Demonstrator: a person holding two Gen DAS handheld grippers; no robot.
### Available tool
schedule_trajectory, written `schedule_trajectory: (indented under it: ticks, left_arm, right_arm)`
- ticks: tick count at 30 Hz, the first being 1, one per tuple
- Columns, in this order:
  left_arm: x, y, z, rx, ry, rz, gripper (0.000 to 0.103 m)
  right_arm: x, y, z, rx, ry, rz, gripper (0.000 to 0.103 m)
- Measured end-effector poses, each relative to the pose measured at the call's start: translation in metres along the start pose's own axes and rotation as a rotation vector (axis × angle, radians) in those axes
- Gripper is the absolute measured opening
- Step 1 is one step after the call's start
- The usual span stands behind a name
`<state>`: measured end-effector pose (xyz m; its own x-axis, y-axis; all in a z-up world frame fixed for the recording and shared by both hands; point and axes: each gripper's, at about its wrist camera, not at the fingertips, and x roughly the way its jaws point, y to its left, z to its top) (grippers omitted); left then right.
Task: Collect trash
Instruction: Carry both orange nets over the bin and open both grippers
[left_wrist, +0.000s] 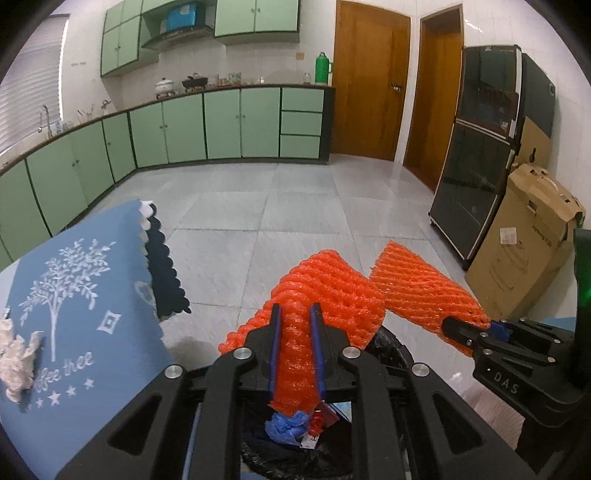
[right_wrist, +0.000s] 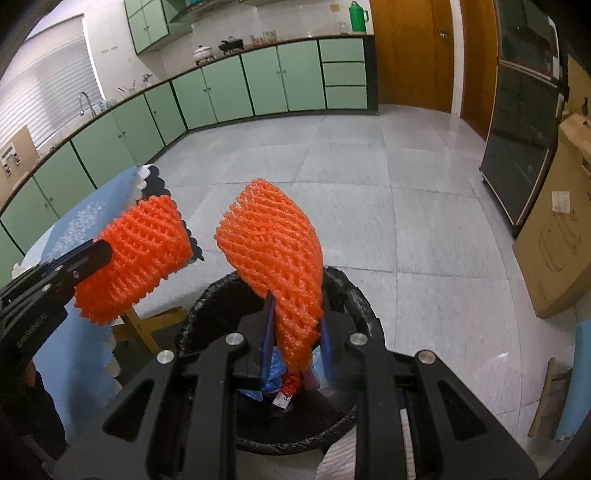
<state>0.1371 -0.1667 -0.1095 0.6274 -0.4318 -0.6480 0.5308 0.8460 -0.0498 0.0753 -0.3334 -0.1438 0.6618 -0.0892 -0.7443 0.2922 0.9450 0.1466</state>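
We hold two grippers above a bin lined with a black bag (right_wrist: 343, 291). Our left gripper (left_wrist: 295, 317) is clamped on an orange foam net sleeve (left_wrist: 325, 288), and our right gripper (right_wrist: 295, 314) is clamped on a second orange foam net (right_wrist: 273, 243). Both nets hang over the bin's mouth.

Only the right wrist view shows the bin's full rim, with blue and red scraps (right_wrist: 284, 380) inside. The left wrist view shows just a slice of the bag beneath the fingers, plus a crumpled white tissue (left_wrist: 14, 354) lying on a blue tablecloth (left_wrist: 74, 295) printed with a white tree.

To the left of the bin stands the cloth-covered table. Beyond lie a pale tiled floor (right_wrist: 369, 166), green kitchen cabinets (left_wrist: 221, 122), wooden doors (left_wrist: 369, 81), a dark glass cabinet (left_wrist: 480, 155) and a cardboard box (left_wrist: 524, 240). Each net blocks part of the floor behind it.
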Motion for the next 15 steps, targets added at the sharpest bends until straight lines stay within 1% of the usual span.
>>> schedule_trajectory:
  ticks: [2, 5, 7, 8, 9, 10, 14, 15]
  left_arm:
    - [0.005, -0.002, 0.001, -0.004, 0.012, -0.004, 0.021]
    - [0.007, -0.001, 0.002, -0.007, 0.019, -0.009, 0.023]
    - [0.006, 0.001, 0.003, -0.011, 0.018, -0.014, 0.030]
    - [0.006, 0.002, 0.004, -0.014, 0.017, -0.015, 0.039]
    - [0.005, 0.004, 0.004, -0.021, 0.013, -0.016, 0.044]
    - [0.004, 0.006, 0.003, -0.025, 0.011, -0.014, 0.044]
    - [0.005, 0.012, 0.004, -0.044, 0.017, -0.011, 0.044]
    - [0.004, 0.014, 0.004, -0.051, 0.014, -0.010, 0.044]
  right_arm:
    - [0.006, 0.000, -0.001, -0.001, 0.016, -0.009, 0.025]
    - [0.012, -0.002, 0.000, -0.001, 0.025, -0.023, 0.031]
    - [0.015, -0.003, -0.002, 0.002, 0.029, -0.031, 0.040]
    - [0.015, -0.003, -0.002, 0.005, 0.029, -0.037, 0.042]
    - [0.015, -0.004, -0.001, 0.006, 0.028, -0.040, 0.046]
    - [0.015, -0.004, -0.001, 0.006, 0.026, -0.045, 0.052]
    - [0.012, -0.004, -0.002, 0.009, 0.014, -0.059, 0.062]
    - [0.011, -0.005, -0.001, 0.010, 0.011, -0.060, 0.069]
